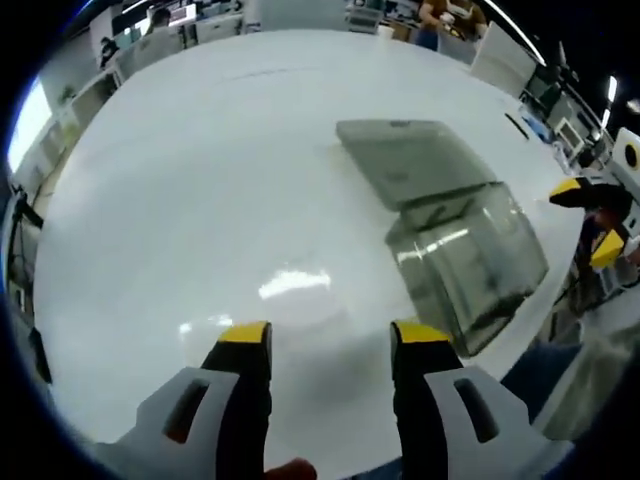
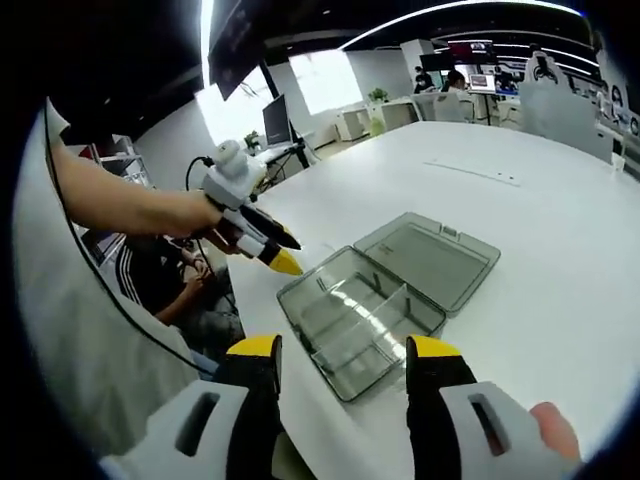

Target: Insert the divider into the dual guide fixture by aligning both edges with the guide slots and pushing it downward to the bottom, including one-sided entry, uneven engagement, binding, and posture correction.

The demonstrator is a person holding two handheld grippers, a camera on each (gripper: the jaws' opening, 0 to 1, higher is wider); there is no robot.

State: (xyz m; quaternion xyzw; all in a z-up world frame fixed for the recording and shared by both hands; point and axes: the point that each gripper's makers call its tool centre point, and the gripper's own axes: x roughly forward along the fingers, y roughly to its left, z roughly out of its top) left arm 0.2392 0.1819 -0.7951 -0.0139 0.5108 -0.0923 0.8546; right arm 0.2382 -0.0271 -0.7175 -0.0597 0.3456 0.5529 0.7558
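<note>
At the bottom of the right gripper view, the right hand-held gripper (image 2: 343,350) stands with its yellow-tipped jaws spread apart and nothing between them. Just beyond the jaws, at centre frame, the clear grey box (image 2: 358,322) sits open on the white bench (image 2: 560,250), its hinged lid (image 2: 430,252) laid flat toward the upper right. A divider (image 2: 368,322) appears to stand across the box interior, splitting it into compartments; whether it is fully seated in its guide slots cannot be told. In the left gripper view, the left hand-held gripper (image 1: 330,345) occupies the bottom of the frame, jaws likewise parted and empty, over bare bench surface; the box lies at right of centre. In the right gripper view the left hand-held gripper also appears at left of centre, near the box's left edge, not touching it. Judgement: neither gripper grips the divider, so either insertion is finished or handling has not begun.
</note>
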